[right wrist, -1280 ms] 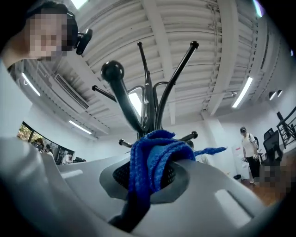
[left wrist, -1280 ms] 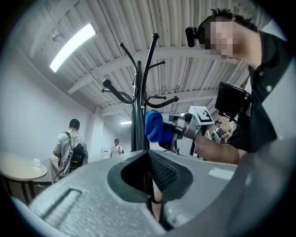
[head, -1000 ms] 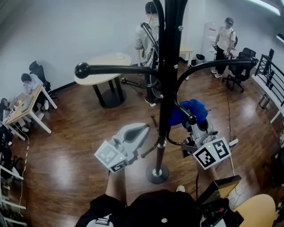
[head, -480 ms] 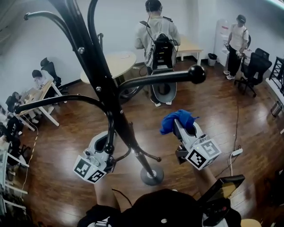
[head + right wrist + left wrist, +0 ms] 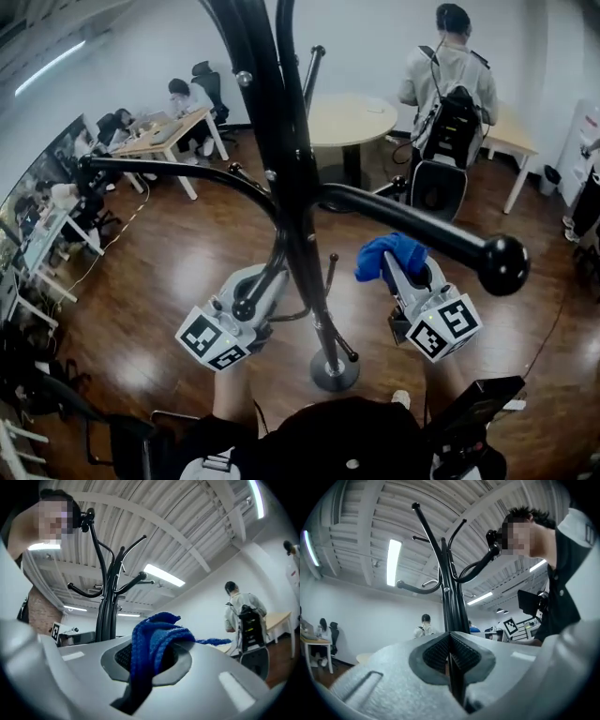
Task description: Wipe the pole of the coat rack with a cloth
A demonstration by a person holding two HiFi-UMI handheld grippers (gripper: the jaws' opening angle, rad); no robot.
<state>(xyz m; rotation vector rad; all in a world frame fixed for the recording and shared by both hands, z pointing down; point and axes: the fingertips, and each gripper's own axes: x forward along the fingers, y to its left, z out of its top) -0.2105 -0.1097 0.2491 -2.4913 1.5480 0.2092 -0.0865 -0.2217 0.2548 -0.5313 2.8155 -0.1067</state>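
Note:
The black coat rack pole rises from its round base between my two grippers. The left gripper is just left of the pole, low down, with its jaws shut and nothing between them. My right gripper is to the right of the pole and apart from it, shut on a bunched blue cloth. In the left gripper view the pole stands straight beyond the shut left gripper. In the right gripper view the cloth spills over the right gripper, with the pole to its left.
A rack arm with a ball end juts out over the right gripper, and another arm reaches left. Behind are a round table, a standing person with a backpack and desks with seated people.
The head view has swung round, so the room behind has shifted. The right gripper with the cloth has moved off the pole to its right. The left gripper stays shut beside the pole.

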